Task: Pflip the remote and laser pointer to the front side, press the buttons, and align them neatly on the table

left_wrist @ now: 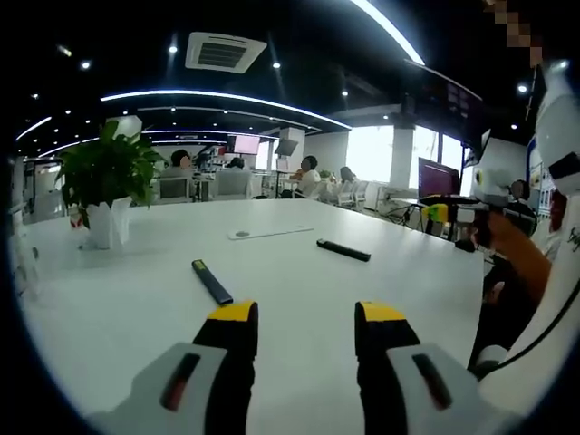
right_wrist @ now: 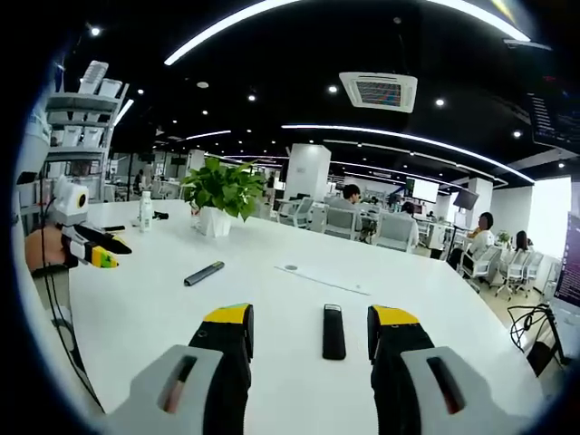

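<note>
Probably an open-plan office: seated workers, monitors, white meeting table.

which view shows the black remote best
The right gripper view: the black remote lies close, on the white table, between that view's open tongs. In the left gripper view the remote is farther off, a thin dark bar.

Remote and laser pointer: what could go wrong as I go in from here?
1. The remote lies flat on the table; the right gripper may push it instead of gripping.
2. The slim laser pointer may roll or slide off when flipped.
3. The paper sheet beyond the remote could get dragged.
</note>
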The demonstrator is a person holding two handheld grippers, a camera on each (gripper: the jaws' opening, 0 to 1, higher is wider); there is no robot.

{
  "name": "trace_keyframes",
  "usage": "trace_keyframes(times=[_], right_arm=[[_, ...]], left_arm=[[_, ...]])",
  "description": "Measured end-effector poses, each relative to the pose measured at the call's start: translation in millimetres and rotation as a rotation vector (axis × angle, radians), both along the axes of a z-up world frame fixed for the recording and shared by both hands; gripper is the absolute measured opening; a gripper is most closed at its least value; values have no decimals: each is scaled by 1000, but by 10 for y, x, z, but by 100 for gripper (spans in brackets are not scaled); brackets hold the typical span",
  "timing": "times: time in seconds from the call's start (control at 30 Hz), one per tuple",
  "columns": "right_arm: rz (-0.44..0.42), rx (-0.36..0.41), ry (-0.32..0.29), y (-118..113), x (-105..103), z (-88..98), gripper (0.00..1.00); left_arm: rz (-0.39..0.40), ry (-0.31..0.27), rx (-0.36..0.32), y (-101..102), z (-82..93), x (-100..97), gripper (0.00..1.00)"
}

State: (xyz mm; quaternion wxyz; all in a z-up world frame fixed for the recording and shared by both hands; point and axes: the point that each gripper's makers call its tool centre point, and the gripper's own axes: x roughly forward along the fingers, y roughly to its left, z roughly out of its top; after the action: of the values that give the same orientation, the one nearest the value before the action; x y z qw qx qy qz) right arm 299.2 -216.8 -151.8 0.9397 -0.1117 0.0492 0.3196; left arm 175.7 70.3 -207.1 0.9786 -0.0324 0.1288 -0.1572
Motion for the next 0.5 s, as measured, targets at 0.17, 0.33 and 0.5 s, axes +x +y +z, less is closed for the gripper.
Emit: trace_keyframes(times=[0.17, 0.33, 0.5], right_arm=[[-6, 0, 14, 16, 64, -32, 53], [-10, -6, 21, 22, 107, -56, 53], [-23, -13, 32, -3, 177, -72, 53]], left_arm=[[-5, 10, 1, -13, -29, -5, 44], [0, 14, 2, 8, -37, -8, 44], [8, 14, 2, 31, -35, -6, 43]])
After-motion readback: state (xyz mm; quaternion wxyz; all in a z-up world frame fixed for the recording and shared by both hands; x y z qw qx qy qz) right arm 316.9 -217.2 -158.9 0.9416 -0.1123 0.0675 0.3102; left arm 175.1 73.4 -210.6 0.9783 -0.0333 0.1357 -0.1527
